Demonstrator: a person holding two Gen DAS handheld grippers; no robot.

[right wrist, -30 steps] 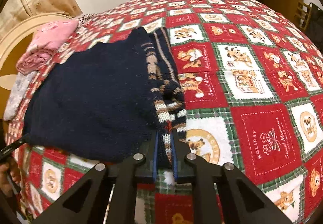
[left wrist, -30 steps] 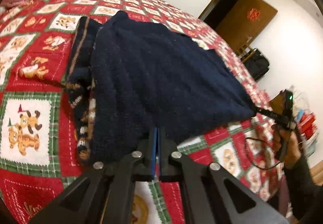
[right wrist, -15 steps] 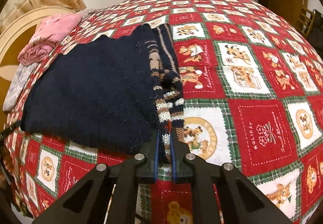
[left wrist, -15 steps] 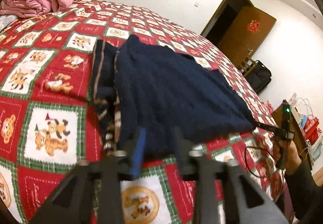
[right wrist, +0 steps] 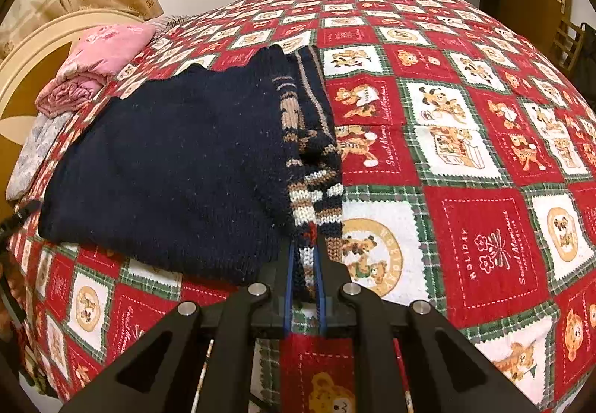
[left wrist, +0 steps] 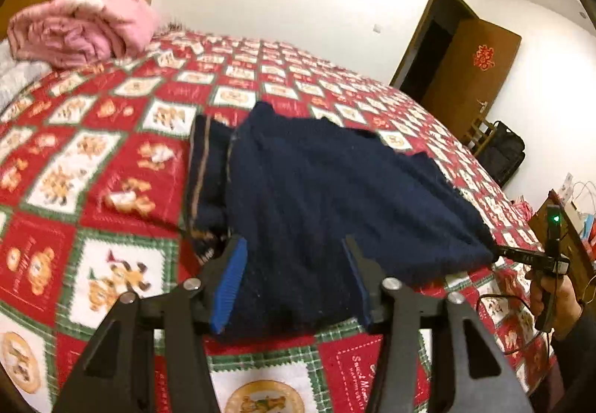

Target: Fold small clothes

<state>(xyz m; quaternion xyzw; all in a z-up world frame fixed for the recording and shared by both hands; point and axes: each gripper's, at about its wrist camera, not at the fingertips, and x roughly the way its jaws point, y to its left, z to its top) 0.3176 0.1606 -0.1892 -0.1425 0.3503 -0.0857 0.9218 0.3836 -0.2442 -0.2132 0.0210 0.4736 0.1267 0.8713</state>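
On the red patchwork bed quilt [right wrist: 484, 226] lies the folded dark navy knitted sweater [right wrist: 178, 159]; the left gripper [left wrist: 294, 278] jaws are opening, nothing pressed between them, the right gripper [right wrist: 303, 264] is clamped on its striped edge, so releasing that corner seems next.

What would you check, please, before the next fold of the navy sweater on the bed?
1. Left gripper free of the sweater: ok; jaws opening, pads not pressing the knit.
2. Right gripper holding the striped hem: ok; shut on it.
3. Navy panel lying flat over the striped layer: ok, apart from small ripples.
4. Sweater edges aligned on the far side: cannot tell.
5. Space on the quilt beside the sweater: ok.
6. Pink bundle apart from the sweater: ok.
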